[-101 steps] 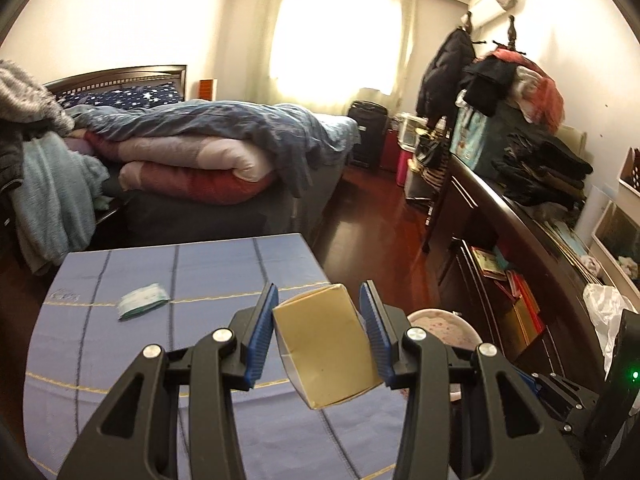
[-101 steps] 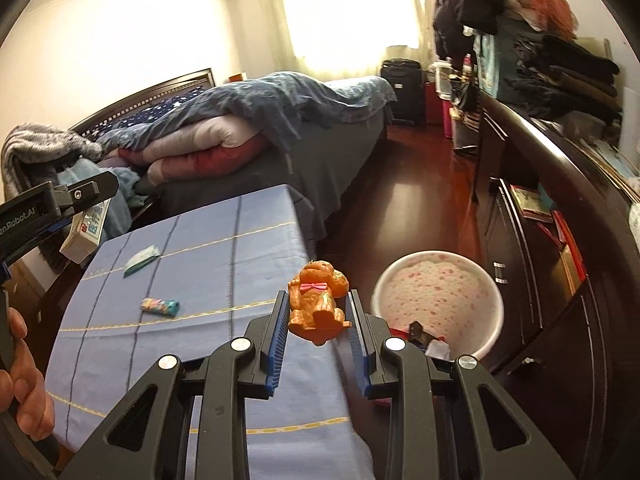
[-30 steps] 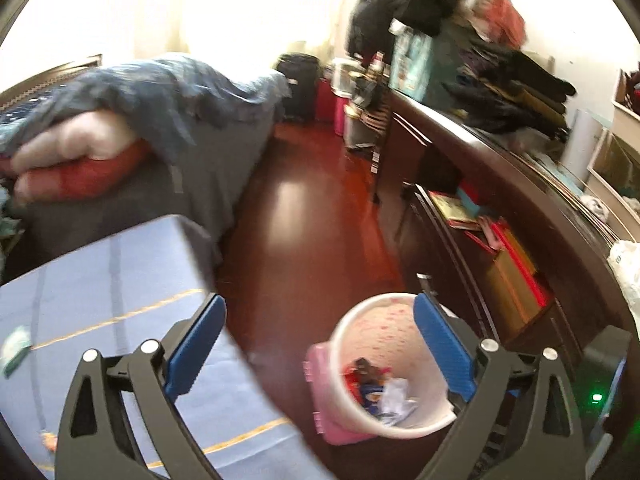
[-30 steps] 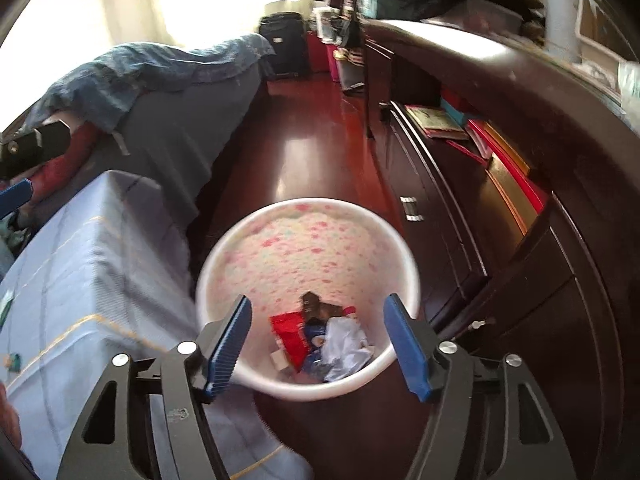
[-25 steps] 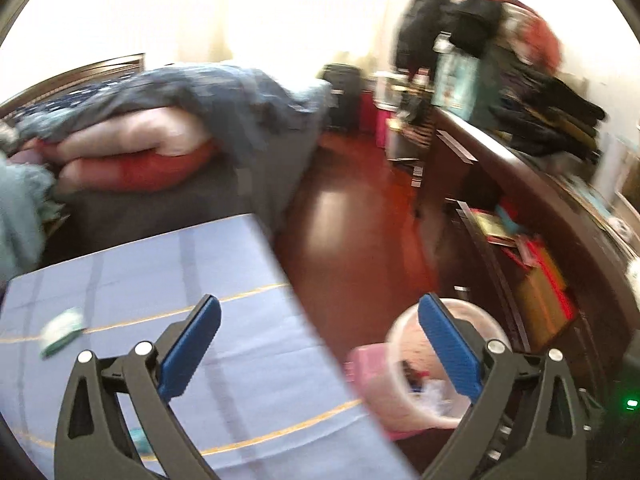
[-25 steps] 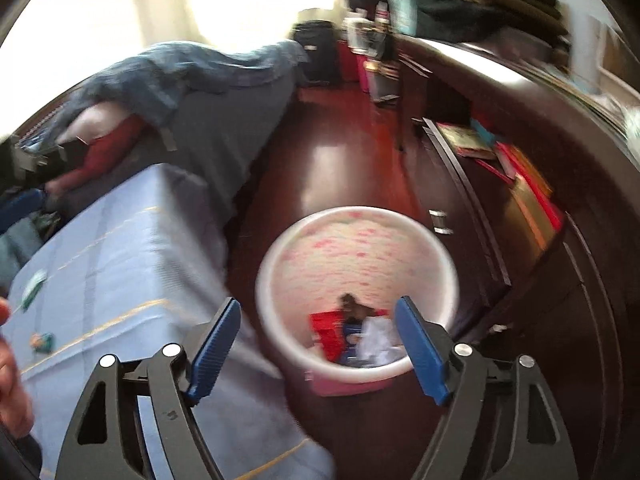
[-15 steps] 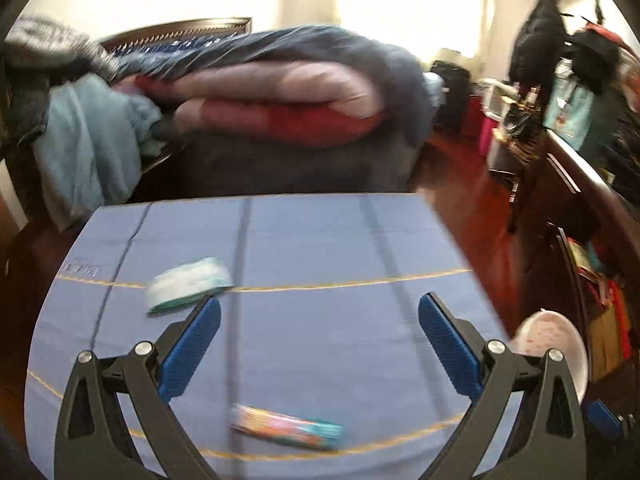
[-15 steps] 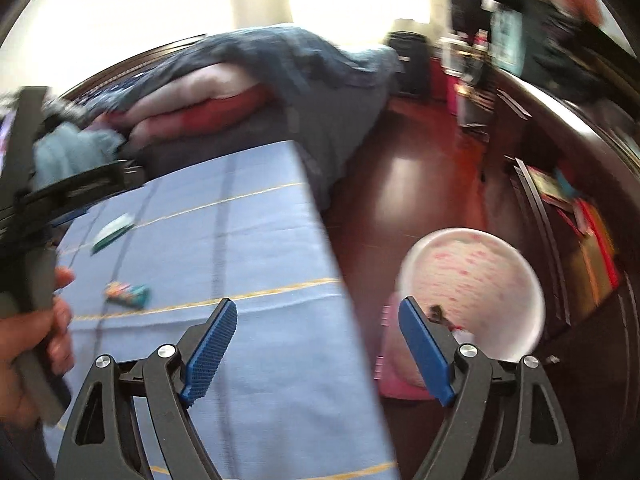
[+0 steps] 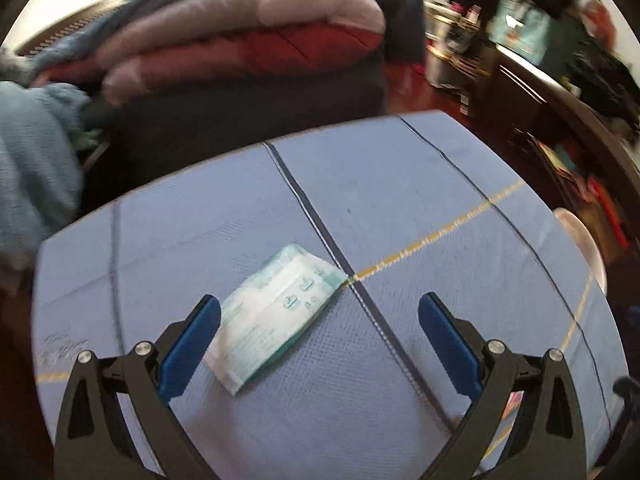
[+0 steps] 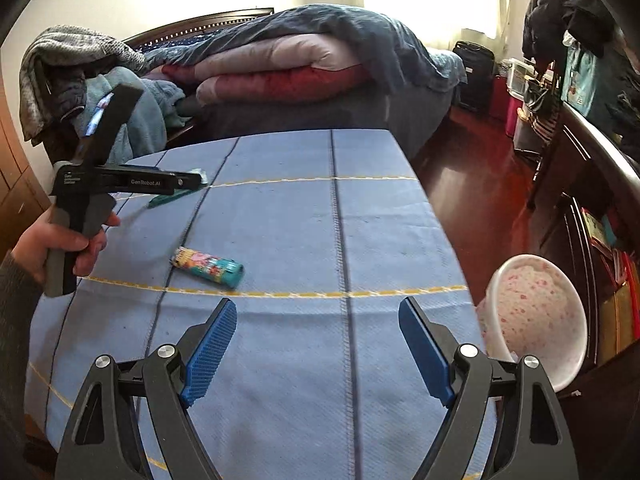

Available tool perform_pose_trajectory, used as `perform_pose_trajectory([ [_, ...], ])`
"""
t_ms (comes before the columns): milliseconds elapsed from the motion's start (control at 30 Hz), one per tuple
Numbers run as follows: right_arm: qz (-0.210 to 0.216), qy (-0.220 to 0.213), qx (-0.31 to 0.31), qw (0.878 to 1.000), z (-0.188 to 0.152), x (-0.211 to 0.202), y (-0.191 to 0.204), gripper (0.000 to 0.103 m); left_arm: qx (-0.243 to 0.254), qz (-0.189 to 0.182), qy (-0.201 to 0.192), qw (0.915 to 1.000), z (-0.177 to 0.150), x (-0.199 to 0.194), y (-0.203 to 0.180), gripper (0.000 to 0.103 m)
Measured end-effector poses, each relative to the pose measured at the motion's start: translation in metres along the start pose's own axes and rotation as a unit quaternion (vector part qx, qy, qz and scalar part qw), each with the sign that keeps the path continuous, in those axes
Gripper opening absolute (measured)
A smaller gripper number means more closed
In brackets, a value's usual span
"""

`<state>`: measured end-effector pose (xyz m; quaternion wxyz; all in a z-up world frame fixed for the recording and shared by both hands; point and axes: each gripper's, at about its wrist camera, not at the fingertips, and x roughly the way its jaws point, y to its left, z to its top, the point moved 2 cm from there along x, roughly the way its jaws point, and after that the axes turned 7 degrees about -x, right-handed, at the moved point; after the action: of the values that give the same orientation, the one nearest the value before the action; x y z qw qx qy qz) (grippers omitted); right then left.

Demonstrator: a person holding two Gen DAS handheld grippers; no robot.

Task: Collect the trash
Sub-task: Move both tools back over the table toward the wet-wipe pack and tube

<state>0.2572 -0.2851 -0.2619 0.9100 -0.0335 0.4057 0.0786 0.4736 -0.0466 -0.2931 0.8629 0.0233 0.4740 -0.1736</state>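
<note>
Both grippers, which carried a yellow box and an orange toy seconds ago, are now spread wide and empty. The left gripper has swung from the bin to a tissue pack; the right gripper now faces a lighter at 11 o'clock.

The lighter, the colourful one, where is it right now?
In the right wrist view, the lighter lies flat on the blue tablecloth, left of centre, ahead of the open right gripper and nearer than the left gripper.
</note>
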Motion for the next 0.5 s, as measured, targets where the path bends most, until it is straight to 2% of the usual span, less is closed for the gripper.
perform_pose_trajectory([
  [100,0.002,0.001,-0.007,1.0,0.005,0.005,0.011,0.083,0.022,0.003,0.013,0.9997,0.001,0.013,0.012,0.099],
  [167,0.003,0.002,-0.012,1.0,0.008,0.009,0.017,0.083,0.029,-0.01,0.023,0.9993,0.0,0.017,0.017,0.098],
  [233,0.003,0.003,-0.019,1.0,0.011,0.013,0.024,0.083,0.043,-0.013,0.016,0.9989,-0.001,0.017,0.018,0.097],
  [300,0.005,0.005,-0.021,1.0,0.013,0.017,0.028,0.083,0.058,-0.001,0.01,0.9982,-0.006,0.019,0.018,0.097],
  [433,0.008,0.004,-0.025,1.0,0.02,0.026,0.035,0.083,0.051,0.002,0.001,0.9987,-0.003,0.02,0.017,0.095],
  [500,0.01,0.005,-0.027,1.0,0.025,0.031,0.039,0.083,0.045,0.006,-0.005,0.9989,0.001,0.022,0.017,0.091],
])
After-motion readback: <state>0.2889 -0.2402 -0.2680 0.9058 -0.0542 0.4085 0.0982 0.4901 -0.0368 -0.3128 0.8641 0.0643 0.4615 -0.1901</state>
